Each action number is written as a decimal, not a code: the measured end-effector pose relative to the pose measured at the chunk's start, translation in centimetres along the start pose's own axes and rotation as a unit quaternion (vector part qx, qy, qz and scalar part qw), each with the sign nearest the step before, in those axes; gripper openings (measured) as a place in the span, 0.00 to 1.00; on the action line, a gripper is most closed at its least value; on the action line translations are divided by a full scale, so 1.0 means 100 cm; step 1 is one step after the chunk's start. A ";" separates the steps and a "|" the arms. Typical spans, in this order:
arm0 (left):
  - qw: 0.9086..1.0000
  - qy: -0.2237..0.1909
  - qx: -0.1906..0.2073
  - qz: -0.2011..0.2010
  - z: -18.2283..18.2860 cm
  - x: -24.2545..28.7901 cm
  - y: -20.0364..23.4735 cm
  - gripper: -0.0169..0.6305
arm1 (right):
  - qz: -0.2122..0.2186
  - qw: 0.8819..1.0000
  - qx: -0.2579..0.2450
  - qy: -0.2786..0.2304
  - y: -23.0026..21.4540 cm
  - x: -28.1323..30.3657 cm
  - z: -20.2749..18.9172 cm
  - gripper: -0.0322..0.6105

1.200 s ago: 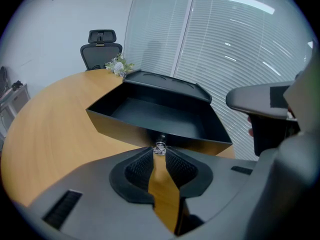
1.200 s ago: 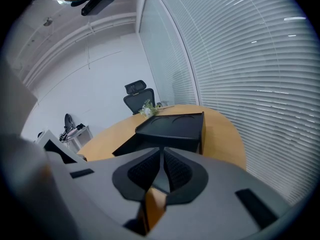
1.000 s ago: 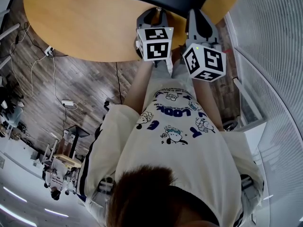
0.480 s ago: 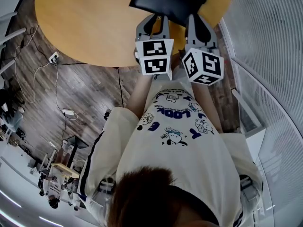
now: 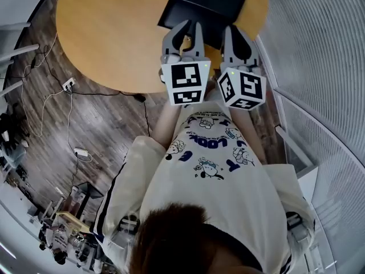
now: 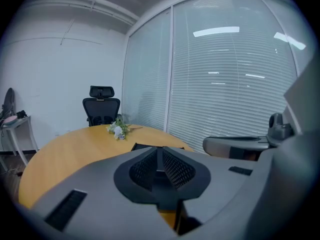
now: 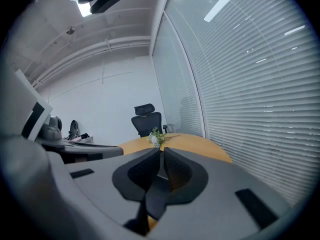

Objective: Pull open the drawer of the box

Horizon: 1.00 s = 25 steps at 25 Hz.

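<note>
A flat black box (image 5: 204, 5) lies on the round wooden table (image 5: 114, 33), at its near right side. I cannot make out a drawer front on it. My left gripper (image 5: 191, 24) hovers at the box's near edge. Its jaws are closing, the pads almost together with nothing between them (image 6: 161, 156). A sliver of the box (image 6: 142, 146) shows just beyond those pads. My right gripper (image 5: 235, 30) sits beside it on the right, also at the box's near edge, shut and empty (image 7: 161, 159).
A small bunch of flowers (image 6: 118, 129) lies on the far side of the table, with a black office chair (image 6: 101, 111) behind it. A glass wall with blinds (image 5: 319, 67) runs close on the right. Cables and a power strip (image 5: 68, 84) lie on the wood floor at the left.
In the head view the table and box have come further into the picture, and the whole box now shows. Both grippers have moved up to its near edge.
</note>
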<state>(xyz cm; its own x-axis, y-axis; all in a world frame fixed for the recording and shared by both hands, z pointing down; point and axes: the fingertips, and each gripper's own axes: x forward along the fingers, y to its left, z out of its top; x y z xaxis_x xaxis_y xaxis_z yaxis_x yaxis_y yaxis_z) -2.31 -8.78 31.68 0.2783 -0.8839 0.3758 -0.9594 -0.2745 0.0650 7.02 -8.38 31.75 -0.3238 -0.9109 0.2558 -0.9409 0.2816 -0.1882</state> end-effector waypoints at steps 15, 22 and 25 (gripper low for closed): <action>0.997 -0.080 0.013 0.013 0.065 -0.006 0.008 0.06 | 0.015 0.998 -0.031 -0.050 0.014 0.013 0.055 0.11; 0.994 -0.103 0.016 0.026 0.077 -0.005 0.008 0.06 | 0.017 0.997 -0.034 -0.062 0.011 0.015 0.067 0.11; 0.994 -0.105 0.016 0.027 0.080 -0.004 0.010 0.06 | 0.023 0.997 -0.035 -0.065 0.013 0.018 0.072 0.11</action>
<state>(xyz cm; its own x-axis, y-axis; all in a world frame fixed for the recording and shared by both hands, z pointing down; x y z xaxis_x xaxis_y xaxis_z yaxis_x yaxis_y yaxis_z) -3.00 -11.73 24.18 0.2333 -0.9562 0.1770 -0.9721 -0.2337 0.0190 5.94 -11.80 25.17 -0.3559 -0.9265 0.1220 -0.9312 0.3406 -0.1300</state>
